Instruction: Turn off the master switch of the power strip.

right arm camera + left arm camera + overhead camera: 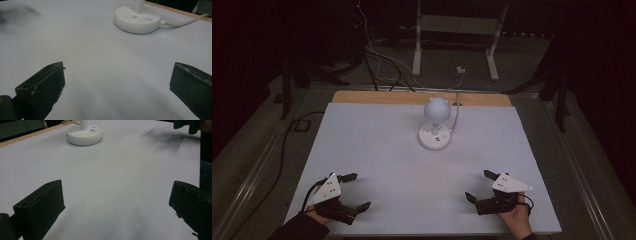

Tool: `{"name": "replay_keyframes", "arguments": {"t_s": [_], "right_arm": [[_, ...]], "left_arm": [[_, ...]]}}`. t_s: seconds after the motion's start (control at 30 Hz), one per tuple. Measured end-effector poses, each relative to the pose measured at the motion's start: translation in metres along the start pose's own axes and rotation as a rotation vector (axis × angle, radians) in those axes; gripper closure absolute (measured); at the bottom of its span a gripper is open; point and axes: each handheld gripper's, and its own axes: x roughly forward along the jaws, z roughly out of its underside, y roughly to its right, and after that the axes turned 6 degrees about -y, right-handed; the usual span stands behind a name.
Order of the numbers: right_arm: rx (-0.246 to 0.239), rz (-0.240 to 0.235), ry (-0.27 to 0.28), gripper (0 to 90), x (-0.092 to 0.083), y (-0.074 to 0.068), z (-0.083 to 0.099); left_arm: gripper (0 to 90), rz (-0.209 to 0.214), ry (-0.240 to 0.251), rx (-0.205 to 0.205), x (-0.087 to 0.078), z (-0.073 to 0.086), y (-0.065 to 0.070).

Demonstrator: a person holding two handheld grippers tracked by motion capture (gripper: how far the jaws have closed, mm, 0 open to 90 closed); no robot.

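Toward the far middle of the white table [377, 150] stands a small white lamp [435, 122]: a round, flat base [137, 18], a short stem, and a globe-shaped head [436, 108] with two small points on top. A white cable [186, 22] leaves the base and runs off over the far edge. A small lit button [148, 18] sits on the upper face of the base, beside two dark slots.

The left gripper [353, 190] rests near the front-left corner of the table, jaws spread wide apart with nothing between them. The right gripper [478, 185] rests near the front-right corner, jaws likewise spread and empty. Both are well apart from the lamp.

Handling notes (judged from appearance only):
- The lamp looks like rigid, smooth plastic; expect a slippery surface under the jaw pads.
- The base probably carries most of the weight, so the unit should be light but bottom-heavy.
- The head looks like a thin shell; avoid squeezing it.
- The stem, just above the base, appears the best place to take hold; the base is probably too broad for a secure pinch.
- The cable may drag or limit travel if the lamp is moved.
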Motion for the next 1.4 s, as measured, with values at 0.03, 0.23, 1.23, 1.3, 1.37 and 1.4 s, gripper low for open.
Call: {"name": "replay_keyframes", "arguments": {"t_s": [0.03,0.23,1.23,1.3,1.37,1.4], "right_arm": [[0.002,-0.006,-0.004,0.0,0.000,0.000,0.000],[-0.005,-0.004,-0.013,0.0,0.001,-0.001,0.000],[-0.037,-0.079,-0.084,0.0,0.004,-0.017,-0.007],[-0.032,-0.094,-0.089,0.0,0.004,-0.019,-0.008],[-0.031,-0.109,-0.095,0.0,0.005,-0.020,-0.009],[-0.032,-0.115,-0.098,0.0,0.005,-0.021,-0.010]], "left_arm": [[0.3,0.000,0.000,0.000,0.000,0.000,0.000],[0.2,0.002,0.002,-0.002,0.000,0.000,0.000],[0.3,0.002,0.001,-0.003,0.000,-0.001,0.002],[0.3,0.001,0.001,-0.001,0.000,-0.001,0.002],[0.3,0.003,0.001,-0.001,0.000,-0.001,0.002],[0.3,0.003,0.001,-0.001,0.000,-0.001,0.002]]}}
